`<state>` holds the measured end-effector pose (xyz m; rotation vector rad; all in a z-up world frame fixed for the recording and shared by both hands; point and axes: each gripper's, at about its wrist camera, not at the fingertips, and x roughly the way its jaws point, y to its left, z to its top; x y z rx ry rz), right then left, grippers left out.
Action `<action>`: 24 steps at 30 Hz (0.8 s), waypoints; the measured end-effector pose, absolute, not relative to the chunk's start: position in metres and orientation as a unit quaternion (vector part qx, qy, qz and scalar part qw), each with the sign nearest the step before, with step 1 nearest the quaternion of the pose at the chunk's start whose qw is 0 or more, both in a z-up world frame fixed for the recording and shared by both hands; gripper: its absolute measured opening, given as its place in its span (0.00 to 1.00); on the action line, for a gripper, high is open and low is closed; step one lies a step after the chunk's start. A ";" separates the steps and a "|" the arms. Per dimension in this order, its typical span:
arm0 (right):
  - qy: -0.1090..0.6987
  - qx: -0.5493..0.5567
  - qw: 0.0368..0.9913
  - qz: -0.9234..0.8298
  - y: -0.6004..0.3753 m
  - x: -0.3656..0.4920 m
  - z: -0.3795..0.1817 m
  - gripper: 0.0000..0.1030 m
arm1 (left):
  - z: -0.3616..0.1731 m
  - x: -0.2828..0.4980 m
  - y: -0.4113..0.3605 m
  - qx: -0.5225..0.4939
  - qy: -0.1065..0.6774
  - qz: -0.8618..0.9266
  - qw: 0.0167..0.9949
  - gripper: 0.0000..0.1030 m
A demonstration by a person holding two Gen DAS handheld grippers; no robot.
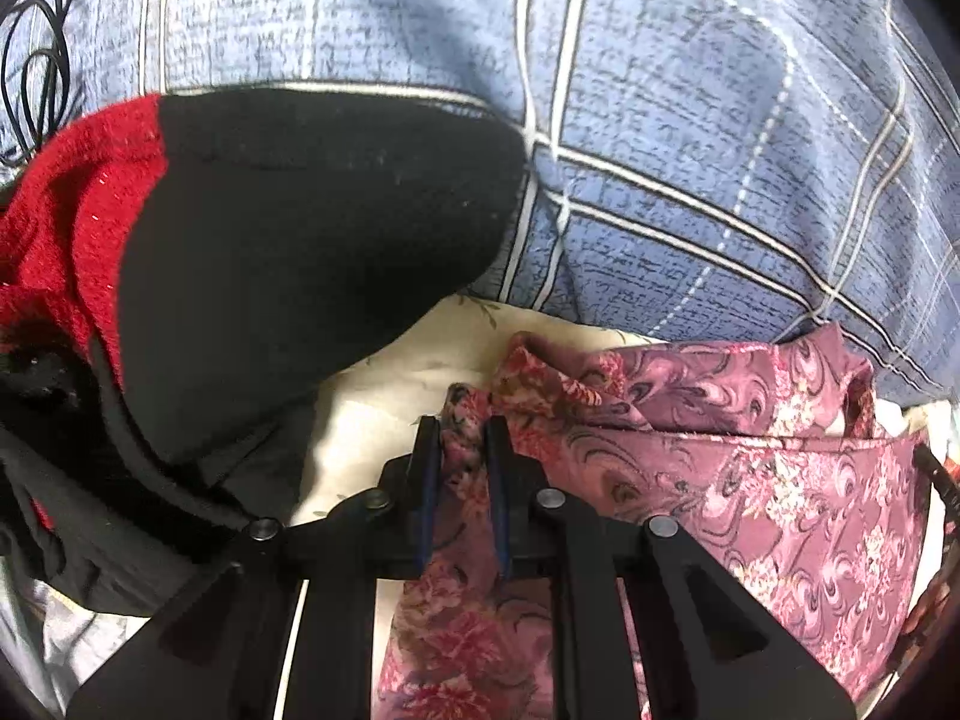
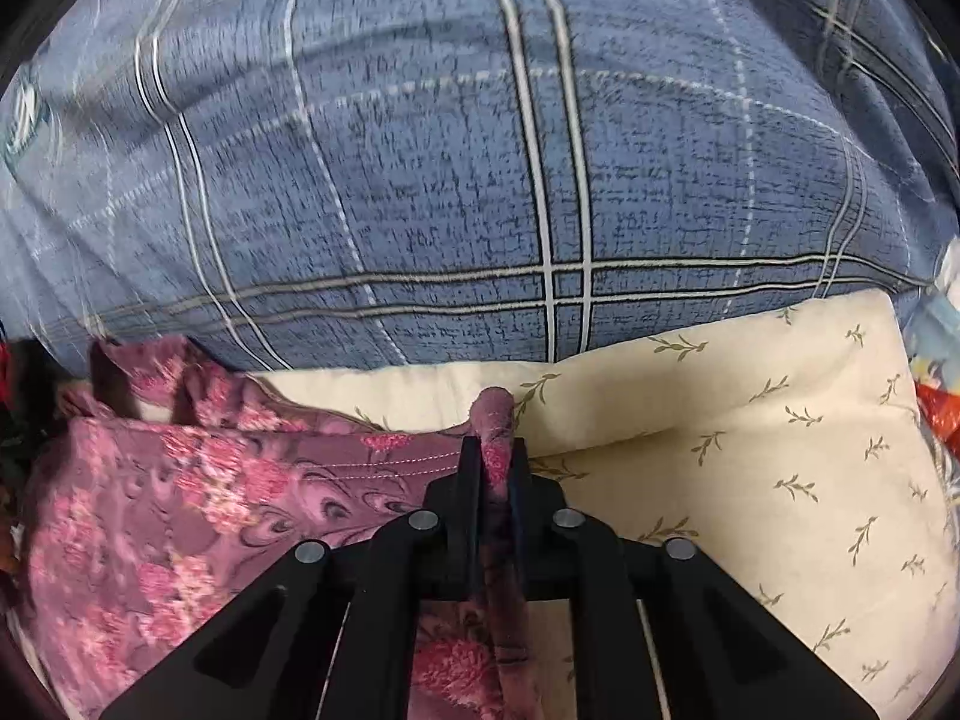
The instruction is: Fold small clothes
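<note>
Both hand-held grippers, left [image 1: 462, 420] and right [image 2: 495, 441], angle downward, each clamped on a bunched edge of the pink floral garment [image 1: 750, 480], which lies on a cream leaf-print pillow [image 2: 750, 420]. Beyond spreads a blue plaid bedcover [image 2: 420, 180]; a red-and-black knit garment [image 1: 270, 270] crowds its left side, touching the pillow.

One floral garment [image 1: 750, 468], two grippers [image 1: 462, 438]

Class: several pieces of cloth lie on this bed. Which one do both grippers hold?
The pink floral-patterned garment: its bunched edge is pinched in the left gripper and the right gripper. The black-and-red knitted garment lies untouched beside it.
</note>
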<state>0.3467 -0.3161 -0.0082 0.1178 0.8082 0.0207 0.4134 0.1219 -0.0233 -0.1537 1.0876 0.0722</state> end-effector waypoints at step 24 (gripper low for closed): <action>0.419 0.249 0.869 0.089 -0.383 0.266 -0.027 0.45 | -0.021 0.322 0.171 -0.211 0.579 -0.058 0.785 0.49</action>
